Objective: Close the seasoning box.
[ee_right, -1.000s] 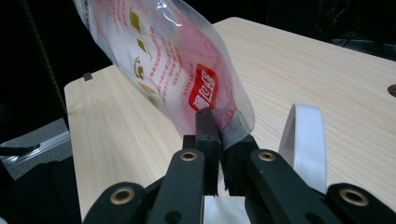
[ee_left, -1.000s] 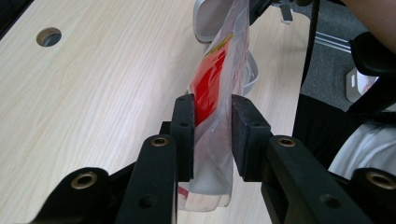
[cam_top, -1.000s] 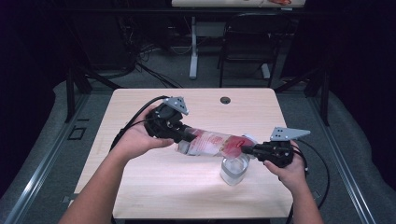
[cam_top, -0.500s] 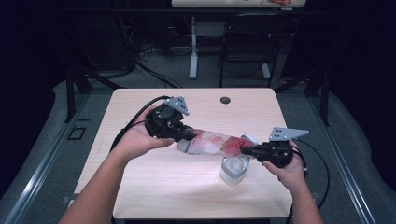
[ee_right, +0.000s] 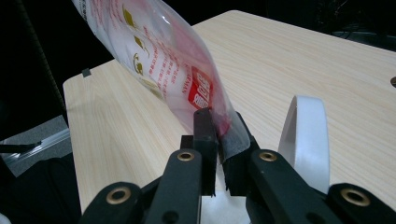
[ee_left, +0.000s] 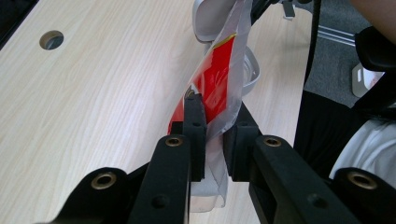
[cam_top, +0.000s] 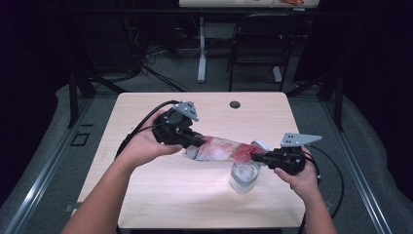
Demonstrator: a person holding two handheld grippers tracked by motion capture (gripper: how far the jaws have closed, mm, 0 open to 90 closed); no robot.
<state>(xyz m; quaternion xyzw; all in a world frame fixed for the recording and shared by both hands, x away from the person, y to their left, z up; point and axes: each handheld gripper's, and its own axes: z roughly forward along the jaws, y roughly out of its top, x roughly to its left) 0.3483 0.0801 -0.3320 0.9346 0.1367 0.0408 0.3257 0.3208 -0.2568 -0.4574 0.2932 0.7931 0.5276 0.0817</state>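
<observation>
Here a wide wooden table [cam_top: 160, 195] holds the work, and a person stands at its near side with a tool in each hand. Above the table hangs a plastic bag [cam_top: 219, 148] with red print, stretched out flat between the two tools. Under its right end sits a clear cup [cam_top: 243, 176], with a white ring-shaped lid [ee_right: 306, 140] just beside it. The left gripper [ee_left: 212, 126] has just been closing, and its jaws now pinch one end of the bag. The right gripper [ee_right: 219, 128] pinches the other end, near the red mark. The step in hand looks like getting a firm hold on both ends. Next, the hands likely need to pull apart to open the bag or tip it over the cup, though it is hard to tell if the bag is sealed.
</observation>
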